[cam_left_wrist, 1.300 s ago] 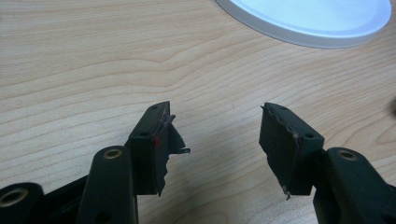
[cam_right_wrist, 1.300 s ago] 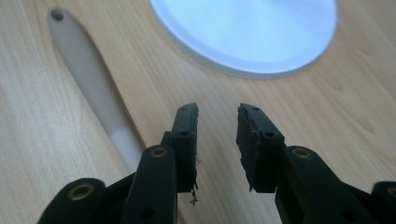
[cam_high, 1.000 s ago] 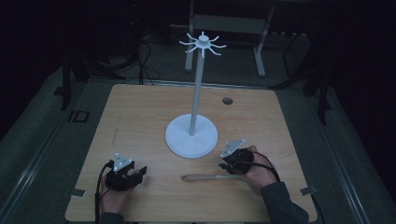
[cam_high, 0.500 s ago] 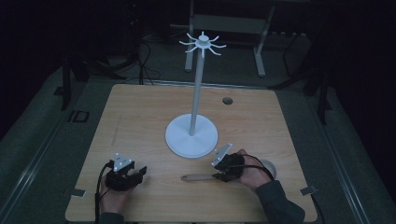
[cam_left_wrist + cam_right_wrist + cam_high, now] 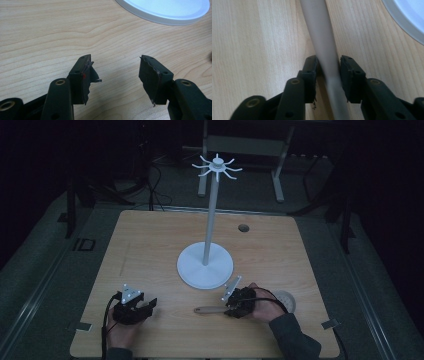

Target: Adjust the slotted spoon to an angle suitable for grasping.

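A pale utensil lies on the wooden table, its handle (image 5: 207, 310) pointing left and its round head (image 5: 285, 301) beside the person's right wrist. My right gripper (image 5: 228, 309) sits low over the handle. In the right gripper view the handle (image 5: 319, 30) runs between the jaws of the right gripper (image 5: 328, 67). Those jaws have just been closing and both pads press against it. My left gripper (image 5: 150, 304) rests at the front left. In the left gripper view the left gripper (image 5: 115, 72) stands open over bare wood.
A white stand with a round base (image 5: 205, 265) and a tall pole topped by hooks (image 5: 217, 168) occupies the table's middle. Its base rim (image 5: 170, 10) lies ahead of the left gripper, and the same base rim (image 5: 409, 15) is close to the right gripper. A small hole (image 5: 243, 227) sits at the back.
My right gripper has moved left and down from beside the stand's base onto the utensil handle, which now sits between its jaws. The left gripper has kept still.
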Available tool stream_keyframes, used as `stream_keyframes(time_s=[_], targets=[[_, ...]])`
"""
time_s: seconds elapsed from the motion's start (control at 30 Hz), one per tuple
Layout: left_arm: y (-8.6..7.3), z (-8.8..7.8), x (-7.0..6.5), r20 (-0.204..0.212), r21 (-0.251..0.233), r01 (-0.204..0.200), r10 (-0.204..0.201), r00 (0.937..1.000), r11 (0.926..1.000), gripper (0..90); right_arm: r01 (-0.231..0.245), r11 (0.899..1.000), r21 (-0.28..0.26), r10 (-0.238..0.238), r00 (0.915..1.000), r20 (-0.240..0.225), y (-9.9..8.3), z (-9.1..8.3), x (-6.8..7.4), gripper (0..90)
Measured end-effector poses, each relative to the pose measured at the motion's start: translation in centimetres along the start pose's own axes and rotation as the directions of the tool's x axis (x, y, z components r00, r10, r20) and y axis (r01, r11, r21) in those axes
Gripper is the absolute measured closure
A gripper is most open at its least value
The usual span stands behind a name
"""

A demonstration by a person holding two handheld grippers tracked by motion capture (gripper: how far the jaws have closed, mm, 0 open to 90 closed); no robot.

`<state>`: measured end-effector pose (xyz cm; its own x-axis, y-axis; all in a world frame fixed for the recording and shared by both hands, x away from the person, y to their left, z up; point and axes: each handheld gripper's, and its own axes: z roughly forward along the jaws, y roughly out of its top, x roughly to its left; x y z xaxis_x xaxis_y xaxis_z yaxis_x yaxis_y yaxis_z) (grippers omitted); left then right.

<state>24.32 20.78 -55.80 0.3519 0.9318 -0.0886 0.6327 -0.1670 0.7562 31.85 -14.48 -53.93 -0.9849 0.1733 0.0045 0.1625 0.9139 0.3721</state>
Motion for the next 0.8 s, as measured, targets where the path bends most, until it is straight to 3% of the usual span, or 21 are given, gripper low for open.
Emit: stream_keyframes(time_s=[0.13, 0.23, 0.3, 0.43, 0.53, 0.67, 0.8], targets=[[0.0, 0.0, 0.0, 0.001, 0.000, 0.001, -0.001, 1.0000, 1.0000, 44.3, 0.011, 1.000, -0.011, -0.010, 0.9980, 0.062, 0.0, -0.1, 0.0, 70.5], [0.0, 0.0, 0.0, 0.001, -0.001, 0.002, -0.002, 1.0000, 1.0000, 44.3, -0.034, 0.998, -0.044, 0.039, 0.9934, 0.108, -0.3, -0.8, -0.7, 72.0], [0.0, 0.0, 0.0, 0.001, 0.000, 0.001, -0.001, 1.0000, 1.0000, 44.3, -0.074, 0.995, -0.070, 0.083, 0.9857, 0.147, -0.6, -1.2, -1.4, 73.2], [0.0, 0.0, 0.0, 0.001, 0.002, -0.002, 0.002, 1.0000, 1.0000, 44.3, -0.179, 0.981, -0.080, 0.192, 0.9595, 0.206, -1.2, -1.7, -2.8, 73.8], [0.0, 0.0, 0.0, 0.000, 0.001, -0.001, 0.001, 1.0000, 1.0000, 44.3, -0.234, 0.970, -0.066, 0.243, 0.9459, 0.215, -1.4, -1.4, -3.6, 73.8], [0.0, 0.1, 0.0, 0.001, 0.003, -0.003, 0.003, 1.0000, 1.0000, 44.3, -0.258, 0.964, -0.058, 0.265, 0.9455, 0.189, -1.5, -1.4, -4.1, 73.4], [0.0, 0.1, -0.1, 0.002, 0.002, -0.005, 0.005, 1.0000, 1.0000, 44.3, -0.261, 0.965, -0.021, 0.260, 0.9488, 0.179, -1.0, -1.3, -4.5, 71.8]])
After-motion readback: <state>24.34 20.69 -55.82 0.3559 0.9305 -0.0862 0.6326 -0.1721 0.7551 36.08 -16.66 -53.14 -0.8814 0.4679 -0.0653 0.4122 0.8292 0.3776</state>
